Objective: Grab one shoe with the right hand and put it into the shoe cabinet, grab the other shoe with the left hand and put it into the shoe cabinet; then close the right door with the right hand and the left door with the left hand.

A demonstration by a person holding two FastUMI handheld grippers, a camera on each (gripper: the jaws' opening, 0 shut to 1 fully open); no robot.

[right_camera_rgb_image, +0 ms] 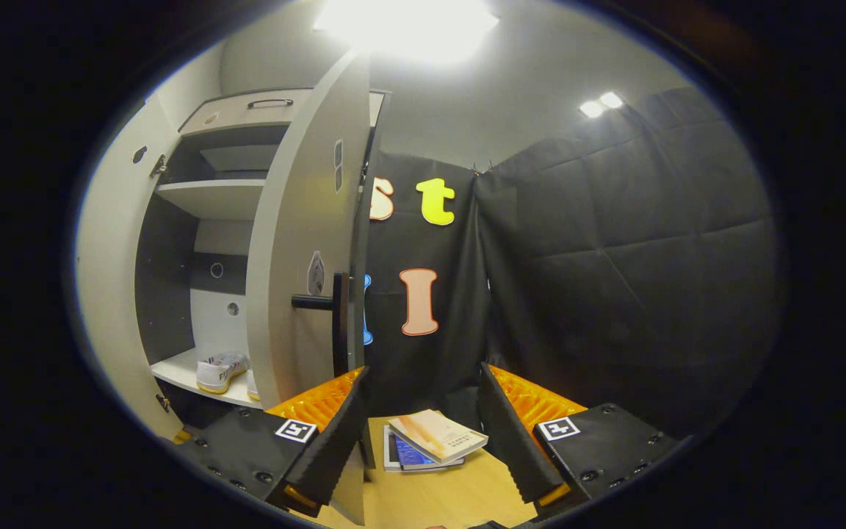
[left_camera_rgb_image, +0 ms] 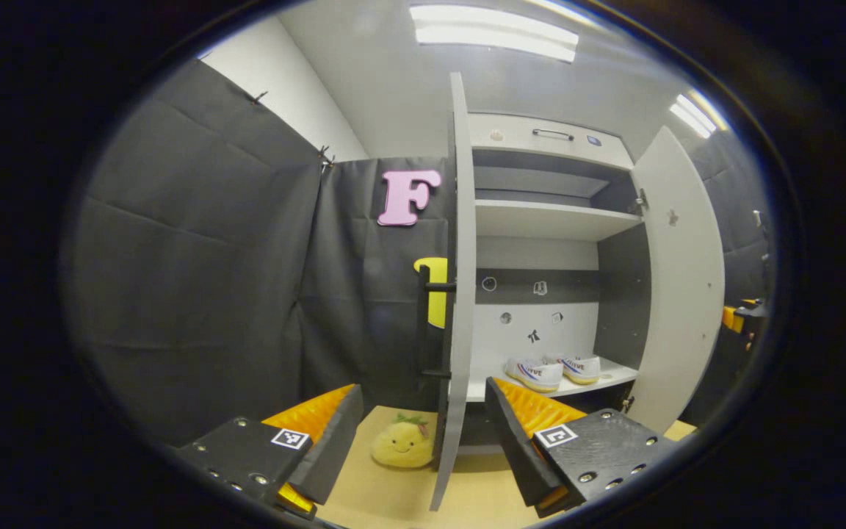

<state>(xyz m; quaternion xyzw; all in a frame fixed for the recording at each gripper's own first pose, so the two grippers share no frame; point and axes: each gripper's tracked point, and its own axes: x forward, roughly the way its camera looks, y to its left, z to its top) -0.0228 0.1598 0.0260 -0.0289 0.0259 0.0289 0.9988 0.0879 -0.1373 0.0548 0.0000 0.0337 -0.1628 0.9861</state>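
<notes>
In the left gripper view, the left gripper (left_camera_rgb_image: 423, 433) is wide open and empty, straddling the white left cabinet door (left_camera_rgb_image: 460, 294). The 2 white canvas shoes (left_camera_rgb_image: 551, 371) sit on the lower shelf. The right gripper (right_camera_rgb_image: 419, 426), also spread and empty, should press the white right door (right_camera_rgb_image: 298, 257) near its black handle (right_camera_rgb_image: 324, 301).

both shoes (left_camera_rgb_image: 551, 371) sit side by side on the cabinet's lower shelf (left_camera_rgb_image: 617, 377).
</notes>
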